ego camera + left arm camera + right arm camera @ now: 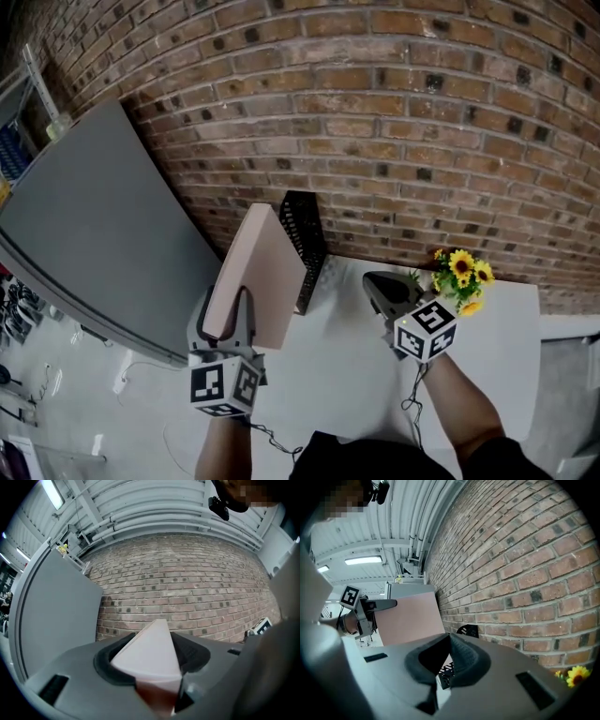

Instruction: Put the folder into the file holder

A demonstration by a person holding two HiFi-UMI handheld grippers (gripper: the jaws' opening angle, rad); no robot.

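Note:
A thick pale pink folder (262, 272) stands upright off the white table (356, 375), with my left gripper (240, 302) shut on its near lower edge. In the left gripper view the folder (151, 651) fills the gap between the jaws. The black mesh file holder (305, 234) stands against the brick wall, just right of the folder's far end. My right gripper (380, 286) is shut and holds nothing, to the right of the holder. The right gripper view shows the folder (410, 618), the left gripper (370, 605) and the file holder (468, 630) beyond the right gripper (449, 660).
A small bunch of yellow flowers (461, 277) stands at the wall, right of my right gripper. A large grey board (84, 234) leans at the left. The brick wall (394, 141) closes off the far side of the table.

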